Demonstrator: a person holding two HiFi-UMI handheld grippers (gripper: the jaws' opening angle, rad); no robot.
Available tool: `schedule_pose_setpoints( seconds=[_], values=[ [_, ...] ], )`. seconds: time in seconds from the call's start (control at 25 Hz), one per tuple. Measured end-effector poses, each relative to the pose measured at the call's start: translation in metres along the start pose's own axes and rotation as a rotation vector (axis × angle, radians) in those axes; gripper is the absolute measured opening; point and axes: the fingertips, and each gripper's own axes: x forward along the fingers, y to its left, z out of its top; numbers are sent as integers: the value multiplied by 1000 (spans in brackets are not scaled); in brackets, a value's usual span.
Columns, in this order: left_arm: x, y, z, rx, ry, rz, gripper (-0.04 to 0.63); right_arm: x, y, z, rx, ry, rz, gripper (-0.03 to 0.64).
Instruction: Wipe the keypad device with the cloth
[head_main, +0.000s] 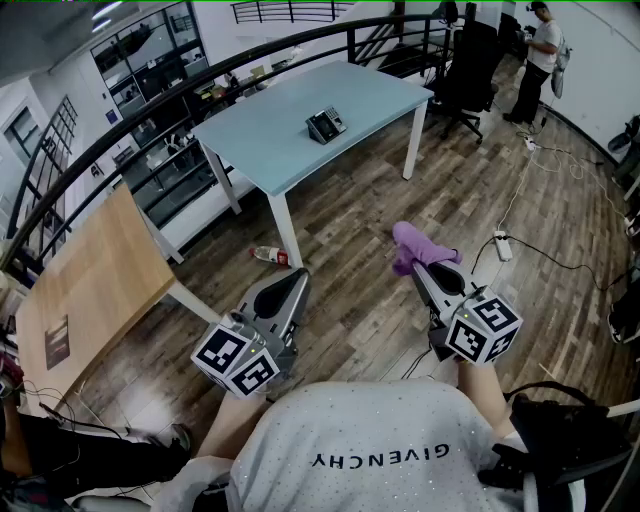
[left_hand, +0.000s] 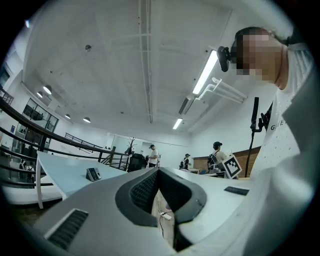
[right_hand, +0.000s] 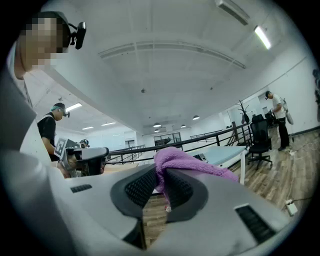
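Right gripper (head_main: 428, 270) clenched on fuzzy purple cloth (head_main: 410, 243); grey keypad device (head_main: 325, 125) well apart at its 11 o'clock, on pale blue table (head_main: 260, 140). Left gripper (head_main: 290, 283) closed, empty.

Brand word "GIVENCHY" was printed in dark capitals across the person's grey shirt (head_main: 300, 440), upside down in the head view, only its letter "G" showed on that shirt in the left gripper view, markings on the keypad device (head_main: 325, 125) were too small to read.
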Motion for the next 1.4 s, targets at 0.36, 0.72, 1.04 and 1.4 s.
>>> schedule_pose_setpoints(
  seconds=[0.36, 0.72, 1.04, 1.4],
  values=[
    [-3, 2, 5, 5, -1, -4, 0, 5, 1, -1, -19, 13, -18, 51],
    [6, 24, -16, -115, 3, 52, 0, 21, -18, -21, 27, 47, -25, 51],
    [66, 64, -13, -143, -54, 93, 0, 73, -75, -8, 5, 17, 30, 52],
    [186, 121, -12, -187, -96, 185, 0, 173, -177, 24, 5, 46, 255, 52]
  ],
)
